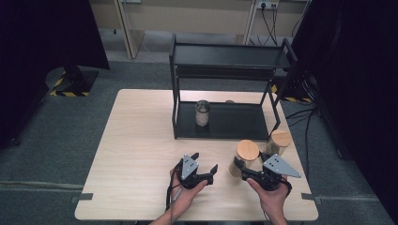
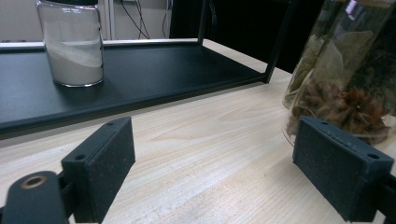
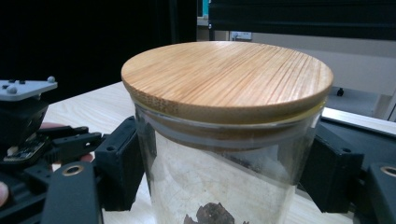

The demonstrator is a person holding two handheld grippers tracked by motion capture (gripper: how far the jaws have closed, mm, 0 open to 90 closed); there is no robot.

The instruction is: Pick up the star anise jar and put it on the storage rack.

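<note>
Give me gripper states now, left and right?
Left gripper: open, holding nothing.
Right gripper: closed on the wooden-lidded glass jar.

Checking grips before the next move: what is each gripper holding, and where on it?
The right gripper clamps the wooden-lidded glass jar on its glass sides just below the lid. The left gripper holds nothing.

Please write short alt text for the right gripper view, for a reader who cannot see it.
A glass jar with a round wooden lid is clamped between the right gripper's two black jaws. Dark dried pieces lie inside it, and the left gripper sits on the pale wooden table behind.
</note>
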